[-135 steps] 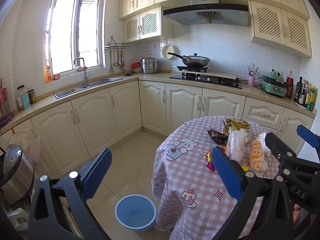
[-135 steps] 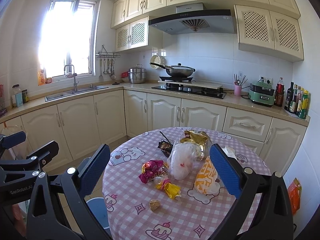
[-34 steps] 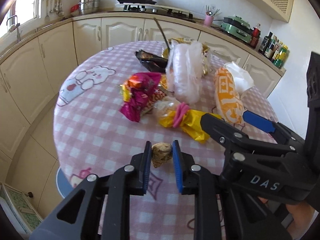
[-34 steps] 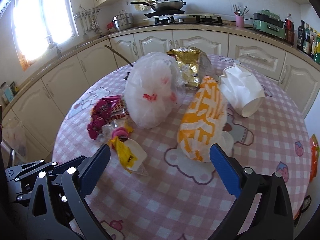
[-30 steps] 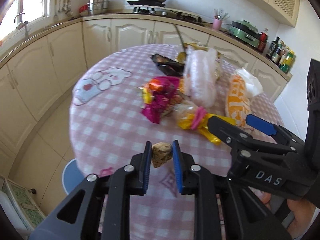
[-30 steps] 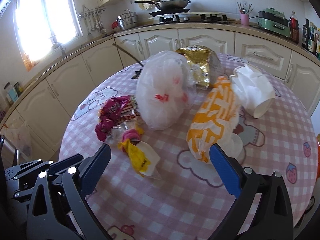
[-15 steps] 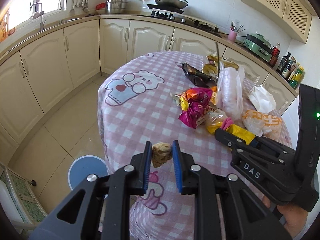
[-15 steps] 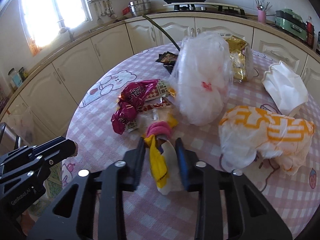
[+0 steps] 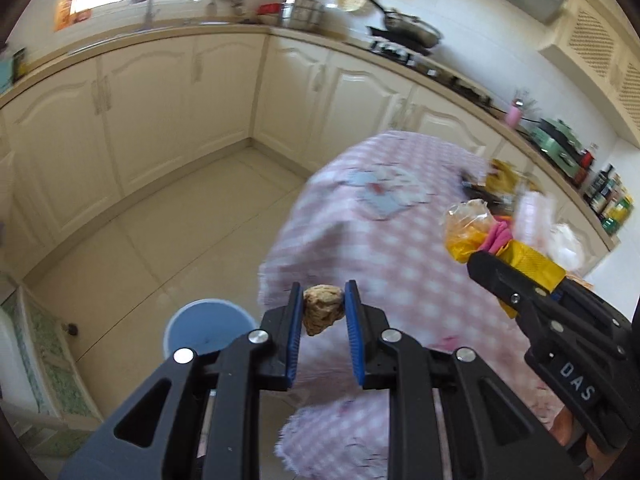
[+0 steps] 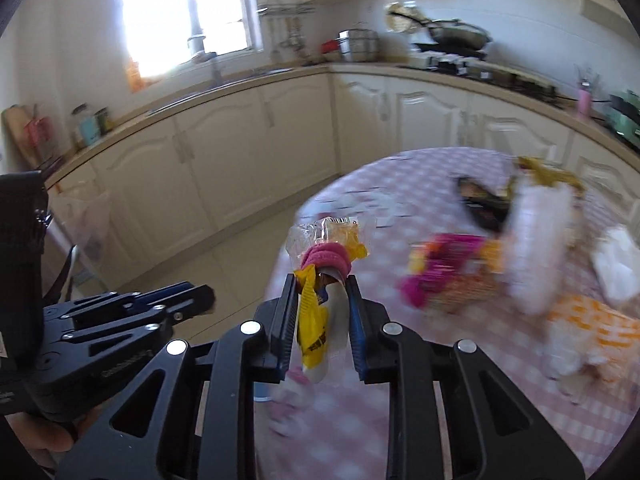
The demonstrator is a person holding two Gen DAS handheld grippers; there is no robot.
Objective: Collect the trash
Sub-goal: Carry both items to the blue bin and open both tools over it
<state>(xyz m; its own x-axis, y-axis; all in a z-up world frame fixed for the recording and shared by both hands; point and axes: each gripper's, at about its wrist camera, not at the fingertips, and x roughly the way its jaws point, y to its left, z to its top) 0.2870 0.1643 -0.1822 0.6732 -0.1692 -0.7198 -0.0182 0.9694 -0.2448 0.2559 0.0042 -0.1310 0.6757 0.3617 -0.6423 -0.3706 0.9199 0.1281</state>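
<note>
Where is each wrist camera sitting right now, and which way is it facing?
Left wrist: behind the left tongs, angled down at the brown scrap they grip, the blue bucket and the table; right tongs at right.
Right wrist: behind the right tongs, clamped on the yellow wrapper; left tongs at left.
Shared: table, litter, cabinets, each other's tongs.

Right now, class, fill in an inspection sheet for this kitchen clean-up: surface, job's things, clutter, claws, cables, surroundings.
Surface: round table under a pink checked cloth.
Job's things: brown crumpled scrap; yellow wrapper with a pink band; blue bin on the floor.
Clutter: magenta wrapper, white bag, orange-and-white bag on the table, blurred.
Claws: left claw shut on the scrap; right claw has just closed on the yellow wrapper.
Cables: nothing seen.
Surroundings: cream cabinets, tiled floor.
</note>
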